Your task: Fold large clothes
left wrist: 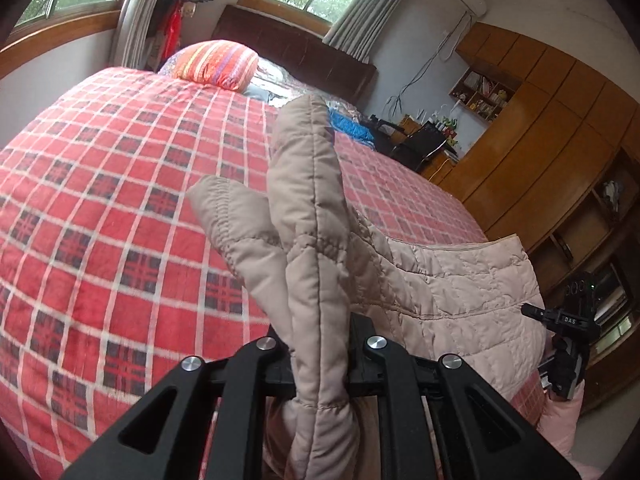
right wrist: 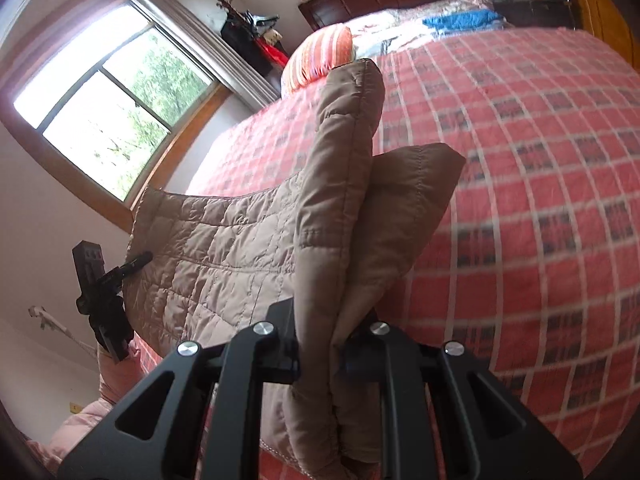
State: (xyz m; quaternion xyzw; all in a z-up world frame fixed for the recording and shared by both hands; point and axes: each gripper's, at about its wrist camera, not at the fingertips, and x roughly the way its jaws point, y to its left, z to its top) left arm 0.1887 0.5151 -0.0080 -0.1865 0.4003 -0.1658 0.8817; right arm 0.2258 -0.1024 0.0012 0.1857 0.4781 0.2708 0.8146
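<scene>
A beige quilted jacket (left wrist: 452, 280) hangs stretched between both grippers above a bed. My left gripper (left wrist: 320, 356) is shut on a bunched edge of it, and folds of padded fabric stick up past the jaws. In the left wrist view the right gripper (left wrist: 560, 320) shows at the jacket's far right edge. My right gripper (right wrist: 318, 350) is shut on the jacket (right wrist: 224, 252) too, with a thick fold rising between its jaws. The left gripper (right wrist: 108, 284) appears at the jacket's left edge in the right wrist view. The jacket's lower part is hidden below the frames.
The bed wears a red plaid blanket (left wrist: 120, 208) with a striped orange pillow (left wrist: 218, 62) and blue cloth (left wrist: 348, 124) near the dark headboard (left wrist: 296, 52). Wooden wardrobes (left wrist: 552, 140) and shelves stand to the right, windows (right wrist: 108, 108) to the left. A pink sleeve (right wrist: 84, 420) shows low.
</scene>
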